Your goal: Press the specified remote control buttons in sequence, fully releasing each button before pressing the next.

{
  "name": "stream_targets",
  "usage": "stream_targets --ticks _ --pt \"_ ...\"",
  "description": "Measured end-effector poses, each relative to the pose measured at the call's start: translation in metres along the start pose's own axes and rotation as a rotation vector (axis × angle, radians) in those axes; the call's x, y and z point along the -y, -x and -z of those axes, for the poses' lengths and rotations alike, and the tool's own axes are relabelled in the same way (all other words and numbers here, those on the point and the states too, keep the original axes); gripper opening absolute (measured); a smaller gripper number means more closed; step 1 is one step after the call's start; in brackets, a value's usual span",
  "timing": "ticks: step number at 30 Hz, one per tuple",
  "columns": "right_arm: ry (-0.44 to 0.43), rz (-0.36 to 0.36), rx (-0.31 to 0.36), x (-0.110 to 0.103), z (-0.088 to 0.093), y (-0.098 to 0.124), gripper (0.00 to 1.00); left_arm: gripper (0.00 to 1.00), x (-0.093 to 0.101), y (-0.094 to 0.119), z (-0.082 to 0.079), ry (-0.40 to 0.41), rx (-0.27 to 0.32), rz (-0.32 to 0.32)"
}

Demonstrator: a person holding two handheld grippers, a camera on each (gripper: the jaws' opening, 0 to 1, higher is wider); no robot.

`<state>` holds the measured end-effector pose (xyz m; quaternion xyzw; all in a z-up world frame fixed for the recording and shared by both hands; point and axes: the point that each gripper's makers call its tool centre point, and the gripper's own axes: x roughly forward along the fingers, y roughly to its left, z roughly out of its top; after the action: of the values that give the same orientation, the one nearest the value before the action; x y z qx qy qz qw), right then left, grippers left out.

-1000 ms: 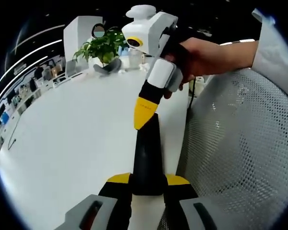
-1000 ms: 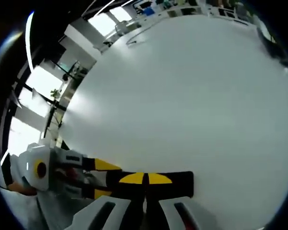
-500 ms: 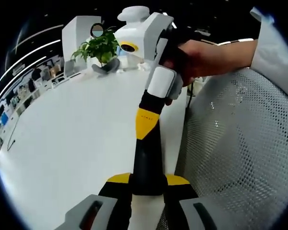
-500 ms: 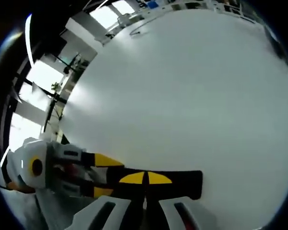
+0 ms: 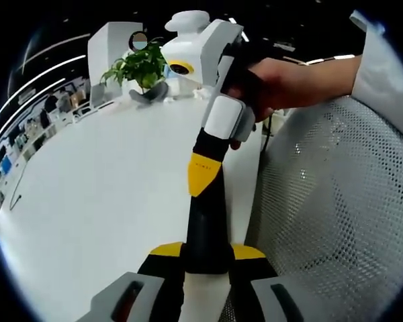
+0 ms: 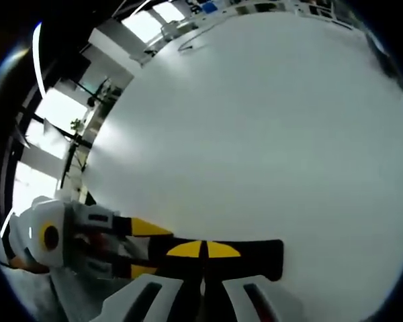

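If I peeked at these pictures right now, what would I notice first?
First, the long black remote in the middle of the left gripper view, clamped between the left gripper's yellow-tipped jaws. The right gripper, held by a hand, comes down from above with its closed yellow tip on the remote. Behind them lie a big white table, with a green plant at its far end, and a white mesh chair on the right.

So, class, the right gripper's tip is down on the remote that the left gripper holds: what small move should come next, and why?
Probably lift the right gripper just clear of the remote. Its jaws are closed and their yellow tips sit against the black face, while the left gripper clamps one end. Each button must be fully released before the next; the buttons themselves cannot be made out.
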<state>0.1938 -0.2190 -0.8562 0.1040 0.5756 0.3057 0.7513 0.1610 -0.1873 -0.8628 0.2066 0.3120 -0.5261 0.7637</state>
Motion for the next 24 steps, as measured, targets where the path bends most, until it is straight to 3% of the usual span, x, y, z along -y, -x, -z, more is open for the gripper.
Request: stream_targets --ticks 8,10,15,24 --pt "-0.086 -0.012 -0.033 0.004 0.000 0.005 0.00 0.24 0.001 0.001 0.000 -0.002 0.003 0.000" --pt "-0.108 0.011 0.012 0.009 -0.005 0.011 0.00 0.24 0.001 0.001 0.000 -0.003 0.003 0.000" --pt "-0.145 -0.018 0.006 0.007 -0.003 0.017 0.00 0.24 0.000 0.001 0.000 -0.004 0.002 0.000" --pt "-0.076 -0.029 -0.086 -0.006 0.012 0.009 0.00 0.24 -0.001 0.001 0.000 0.000 0.003 -0.005"
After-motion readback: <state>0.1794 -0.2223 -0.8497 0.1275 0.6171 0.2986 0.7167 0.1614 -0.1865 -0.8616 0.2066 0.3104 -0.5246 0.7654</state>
